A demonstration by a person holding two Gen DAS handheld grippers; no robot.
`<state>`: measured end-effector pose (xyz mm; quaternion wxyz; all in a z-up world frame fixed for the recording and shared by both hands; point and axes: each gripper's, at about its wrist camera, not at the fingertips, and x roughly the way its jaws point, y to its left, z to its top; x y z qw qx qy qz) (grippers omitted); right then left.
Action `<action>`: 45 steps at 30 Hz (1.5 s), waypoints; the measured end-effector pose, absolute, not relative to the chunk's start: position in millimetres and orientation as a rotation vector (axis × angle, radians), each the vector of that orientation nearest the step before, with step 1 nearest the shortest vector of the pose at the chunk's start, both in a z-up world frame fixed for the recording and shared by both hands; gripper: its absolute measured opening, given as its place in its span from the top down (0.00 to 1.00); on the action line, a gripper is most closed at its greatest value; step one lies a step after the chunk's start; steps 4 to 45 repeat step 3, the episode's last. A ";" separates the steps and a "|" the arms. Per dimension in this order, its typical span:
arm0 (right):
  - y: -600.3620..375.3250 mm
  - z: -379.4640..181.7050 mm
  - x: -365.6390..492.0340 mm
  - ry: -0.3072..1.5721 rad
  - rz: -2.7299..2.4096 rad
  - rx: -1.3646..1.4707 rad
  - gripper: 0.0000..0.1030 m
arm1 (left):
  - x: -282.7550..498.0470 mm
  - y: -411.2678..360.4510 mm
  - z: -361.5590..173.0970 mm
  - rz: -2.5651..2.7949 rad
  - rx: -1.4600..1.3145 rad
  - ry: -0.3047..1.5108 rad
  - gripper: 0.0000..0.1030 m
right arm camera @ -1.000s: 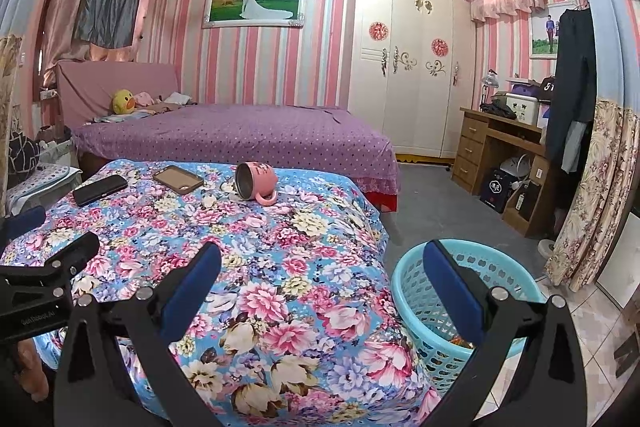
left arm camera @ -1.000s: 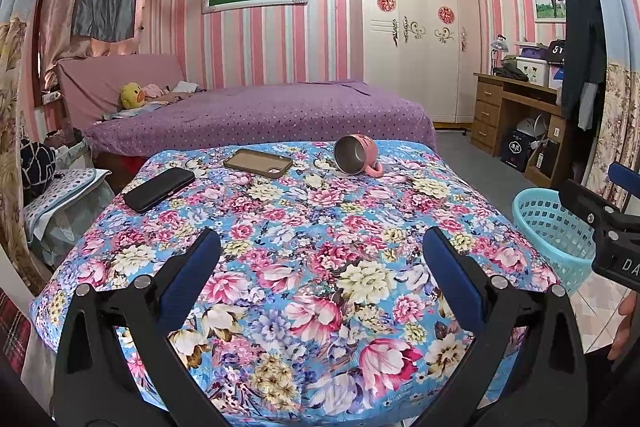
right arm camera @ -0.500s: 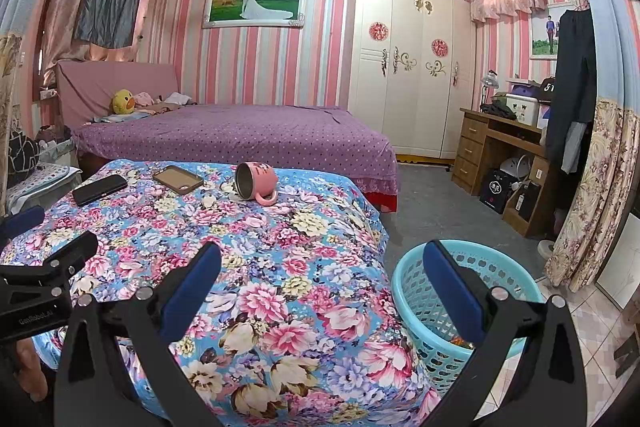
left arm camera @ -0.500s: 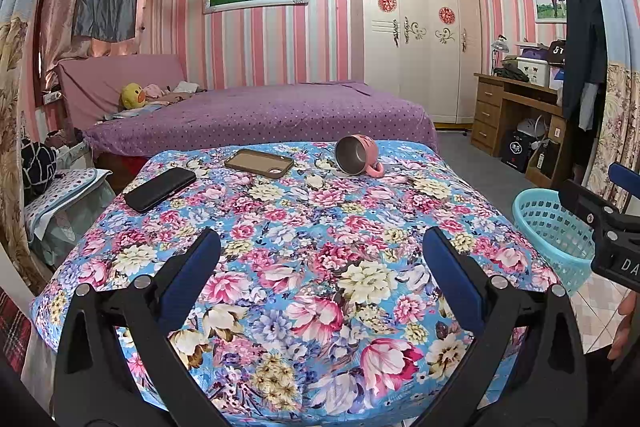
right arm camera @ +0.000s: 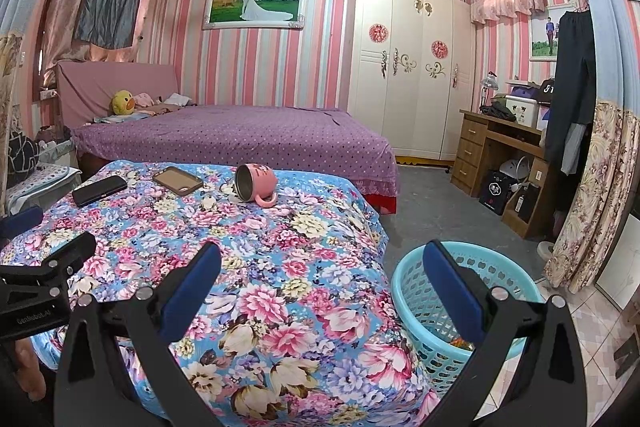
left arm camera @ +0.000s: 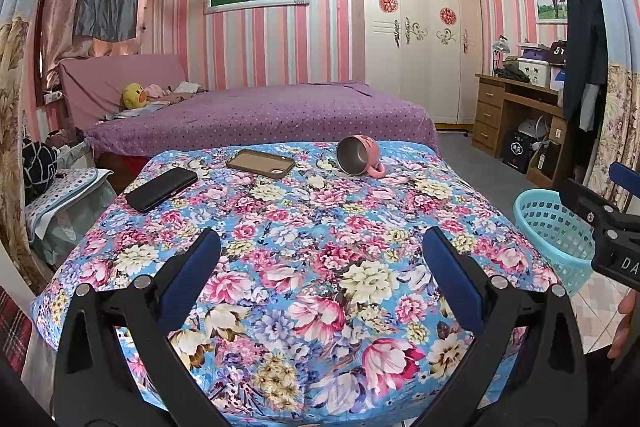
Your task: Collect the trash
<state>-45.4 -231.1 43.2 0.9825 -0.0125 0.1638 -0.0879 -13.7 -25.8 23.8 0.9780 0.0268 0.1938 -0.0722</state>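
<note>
Hovering side by side over the flowered surface point(left arm camera: 304, 267), the left tool point(left arm camera: 320, 267) and the right tool point(right arm camera: 320, 269) both stand with their blue pads wide apart and nothing between them. Almost nothing has changed over the last second: both views sit where they sat, and the things on the cloth have not shifted. A pink mug point(left arm camera: 358, 155) lies tipped on its side at the far end, with a brown phone case point(left arm camera: 260, 163) just beside it and a black phone point(left arm camera: 162, 183) nearer the left edge. No scrap of litter shows anywhere on the cloth. The blue basket point(right arm camera: 452, 307) stands on the floor against the right-hand edge of the surface, under the right tool, and a small orange-and-red scrap point(right arm camera: 460, 342) lies in its bottom, too small to name. Judged from that, the collecting looks finished or close to it, and the stillness reads as a pause: either a last look for leftover rubbish or the end of the job.
</note>
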 end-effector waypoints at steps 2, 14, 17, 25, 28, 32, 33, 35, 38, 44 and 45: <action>-230.9 43.2 -45.7 0.329 -0.176 -0.024 0.04 | -14.2 -25.2 23.7 -0.145 0.055 0.391 0.05; -231.4 43.2 -45.9 0.328 -0.176 -0.024 0.04 | -14.3 -26.1 23.4 -0.145 0.054 0.391 0.05; -231.4 43.2 -45.9 0.328 -0.176 -0.024 0.04 | -14.3 -26.1 23.4 -0.145 0.054 0.391 0.05; -231.4 43.2 -45.9 0.328 -0.176 -0.024 0.04 | -14.3 -26.1 23.4 -0.145 0.054 0.391 0.05; -231.4 43.2 -45.9 0.328 -0.176 -0.024 0.04 | -14.3 -26.1 23.4 -0.145 0.054 0.391 0.05; -231.4 43.2 -45.9 0.328 -0.176 -0.024 0.04 | -14.3 -26.1 23.4 -0.145 0.054 0.391 0.05; -231.4 43.2 -45.9 0.328 -0.176 -0.024 0.04 | -14.3 -26.1 23.4 -0.145 0.054 0.391 0.05; -231.4 43.2 -45.9 0.328 -0.176 -0.024 0.04 | -14.3 -26.1 23.4 -0.145 0.054 0.391 0.05; -231.4 43.2 -45.9 0.328 -0.176 -0.024 0.04 | -14.3 -26.1 23.4 -0.145 0.054 0.391 0.05; -231.4 43.2 -45.9 0.328 -0.176 -0.024 0.04 | -14.3 -26.1 23.4 -0.145 0.054 0.391 0.05; -231.4 43.2 -45.9 0.328 -0.176 -0.024 0.04 | -14.3 -26.1 23.4 -0.145 0.054 0.391 0.05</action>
